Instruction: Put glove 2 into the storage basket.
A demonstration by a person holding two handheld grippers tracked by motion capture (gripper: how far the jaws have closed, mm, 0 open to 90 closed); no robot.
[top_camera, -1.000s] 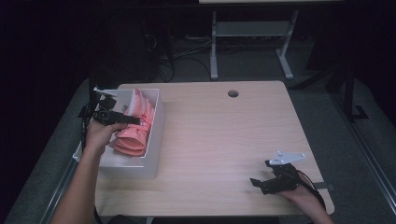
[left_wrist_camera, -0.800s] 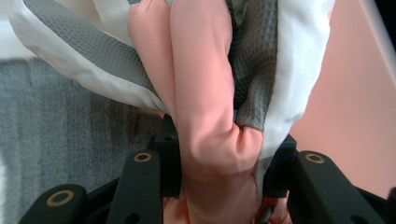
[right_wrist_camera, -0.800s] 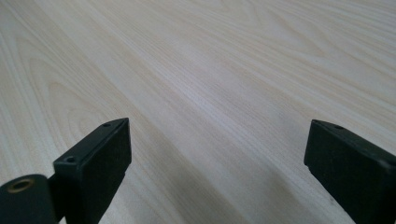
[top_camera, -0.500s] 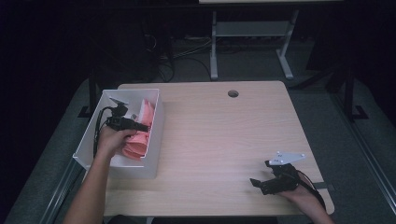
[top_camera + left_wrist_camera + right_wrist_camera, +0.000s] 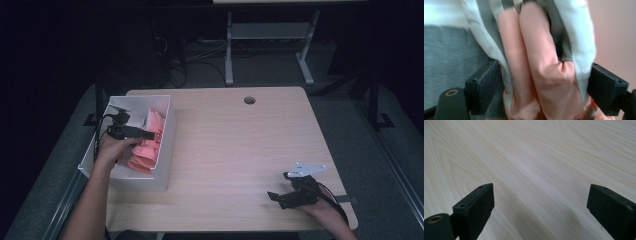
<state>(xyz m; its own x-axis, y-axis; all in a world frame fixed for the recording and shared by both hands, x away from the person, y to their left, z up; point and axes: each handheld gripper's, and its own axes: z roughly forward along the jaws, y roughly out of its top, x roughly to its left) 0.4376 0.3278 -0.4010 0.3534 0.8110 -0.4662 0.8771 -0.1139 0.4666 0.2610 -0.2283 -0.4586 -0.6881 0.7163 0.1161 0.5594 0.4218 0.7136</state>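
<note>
At the left edge of the surface [image 5: 235,150] stands a white bin [image 5: 167,145], its long side running along that edge from near the far-left corner toward the near one. Inside it lies a bundle of pink cloth [image 5: 147,145], rolled and folded, resting against the bin's right wall. My left tool [image 5: 150,134] reaches into the bin from the left, level with the cloth and pointing at the right wall. In the left gripper view the pink and white cloth [image 5: 541,67] sits between the two black jaws, which I have just been opening; they now stand wide apart. The left pad [image 5: 487,86] is just beside the fabric and the right pad [image 5: 602,88] is at its edge, and I cannot tell whether either touches it. Grey fabric shows at the left of that view, behind the cloth.

The middle of the surface is bare light wood, with a round hole [image 5: 249,100] near the far edge.

At the near-right corner my right tool [image 5: 274,196] lies low over the wood, a grey plate [image 5: 305,170] on top of it, its tips pointing toward the left edge. In the right gripper view its jaws are spread wide with nothing but wood grain [image 5: 536,170] between them; the tool grips nothing.

Beyond the far edge a grey floor [image 5: 350,115] and the legs of a metal stand [image 5: 270,45] show in dim light.
</note>
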